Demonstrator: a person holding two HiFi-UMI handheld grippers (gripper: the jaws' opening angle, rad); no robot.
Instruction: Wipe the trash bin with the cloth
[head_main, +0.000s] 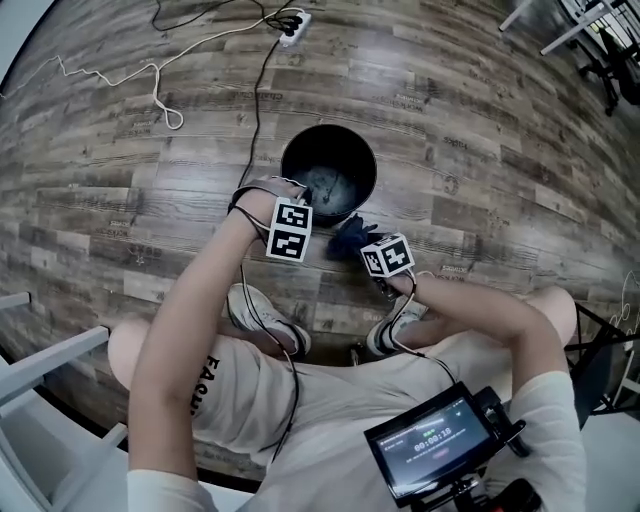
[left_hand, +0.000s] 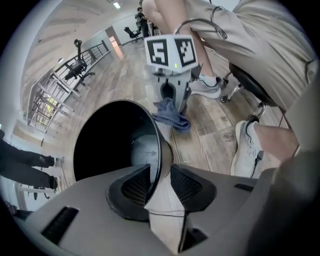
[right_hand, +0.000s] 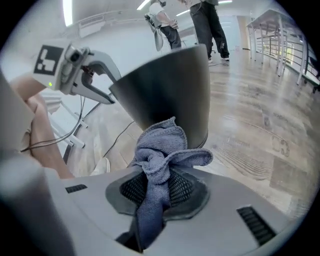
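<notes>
Left hand-held gripper (left_hand: 160, 181): jaws spread, straddling the rim of the trash bin (head_main: 330, 130). The thin wall runs up between them. It lies close against the jaw on the frame's left, and bare floor (head_main: 480, 150) shows between it and the other jaw. Judged not pinching.

Right hand-held gripper (right_hand: 160, 189): pressed together on the cloth (right_hand: 162, 150). Only a narrow tail sits in the jaws. The rest is a bunched knot above them.

Bin stands on the floor at upper centre of the head view, mouth up, dark inside. The cloth sits just below and right of it, just beside the outer wall. You cannot tell from any view whether it touches yet.

Risks from here, as judgement:
- With your left jaws slack on the rim, nothing steadies the bin. A sideways push from the cloth could slide it along the smooth floor or tip it. Close on the rim before you wipe.
- If the left jaws close off-centre, they may rock the bin toward you.
- The cloth is held by a thin tail. Drag against the wall could pull it out, or the knot could roll so only a small patch wipes.
- A cable (head_main: 258, 100) runs along the floor at the bin's upper left. A sliding bin could ride onto it.
</notes>
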